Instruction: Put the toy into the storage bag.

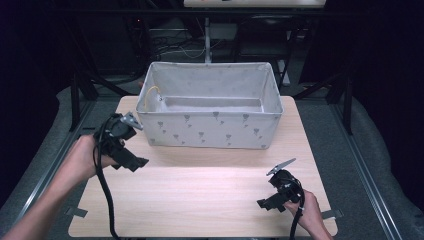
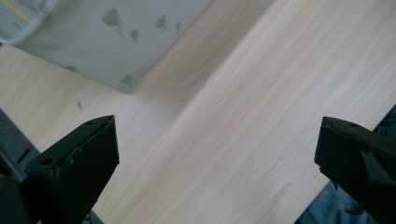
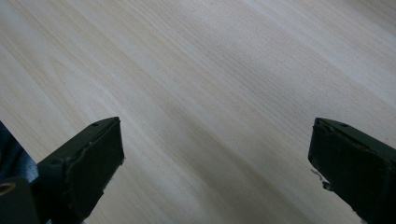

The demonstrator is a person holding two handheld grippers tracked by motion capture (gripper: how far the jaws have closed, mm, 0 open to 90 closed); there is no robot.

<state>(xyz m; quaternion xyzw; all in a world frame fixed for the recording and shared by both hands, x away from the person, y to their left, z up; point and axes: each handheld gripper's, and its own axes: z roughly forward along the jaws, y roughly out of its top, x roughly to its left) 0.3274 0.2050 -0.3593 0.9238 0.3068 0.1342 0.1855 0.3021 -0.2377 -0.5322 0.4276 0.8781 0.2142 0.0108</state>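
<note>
Left gripper (image 1: 131,161) sits at the near-left corner of the bin (image 1: 210,131), held over the table (image 1: 200,200) just beside the bin's front wall but not touching it. Jaws spread wide, nothing between them – in the left gripper view (image 2: 217,158) there is bare wood between the two black jaws, with the bin's lower corner (image 2: 116,42) up in the far left of that view. No earlier picture to compare, so only the wide gap is reported.

Right gripper (image 1: 267,201) is low over the near-right part of the table, well apart from the bin. Jaws also wide apart and holding nothing – the right gripper view (image 3: 215,158) has plain wood grain between them.

Bin: grey fabric with small dark tree prints, upright, on the far half of the table, roughly centred, long side facing the person. A thin yellow cord (image 1: 150,95) shows on its inner left wall; a sliver of yellow (image 2: 16,11) also catches the far-left corner of the left gripper view. Can't tell what the cord is attached to.

A cable (image 1: 105,195) trails from the left gripper down over the near table edge; both forearms come in from the near side
</note>
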